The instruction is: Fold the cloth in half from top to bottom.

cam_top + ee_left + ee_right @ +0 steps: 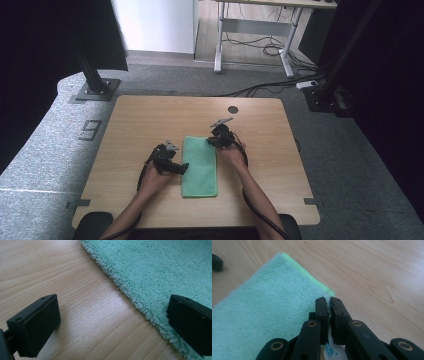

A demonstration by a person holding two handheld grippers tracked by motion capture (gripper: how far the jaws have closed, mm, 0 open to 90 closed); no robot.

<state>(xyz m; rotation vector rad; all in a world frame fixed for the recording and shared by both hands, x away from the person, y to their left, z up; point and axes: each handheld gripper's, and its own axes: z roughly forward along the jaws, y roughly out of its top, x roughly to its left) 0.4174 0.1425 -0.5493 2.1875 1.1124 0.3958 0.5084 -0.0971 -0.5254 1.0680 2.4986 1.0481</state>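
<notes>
**Two grippers at a folded green towel on a wooden worktop**

My right gripper (pixel 329 302) is closed, its two black jaws pressed together on the fluffy edge of a mint-green towel (pixel 267 312), close to one of its corners. A thin line of pile shows squeezed between the jaws. Just below them a small white tag (pixel 330 350) hangs, with blue printing too small and too cut off for me to read.

My left gripper (pixel 112 322) is wide open and holds nothing. One jaw hovers over bare wood, the other over the towel's shaggy border, so the towel's edge runs between them.

From above, the towel lies as a narrow folded rectangle near the middle of the worktop (pixel 150 120), long side running away from me. My left gripper sits at its left edge about halfway along; my right is at the far right corner.

I judge the towel light, soft and limp. It should sag and drape once lifted, and the deep pile gives the jaws good purchase without slipping. Corners and edges are the sensible places to take hold; a pinch in the middle would bunch it.

On the grey floor left of the worktop, a marking (pixel 89 130) reads like the digit 9.
</notes>
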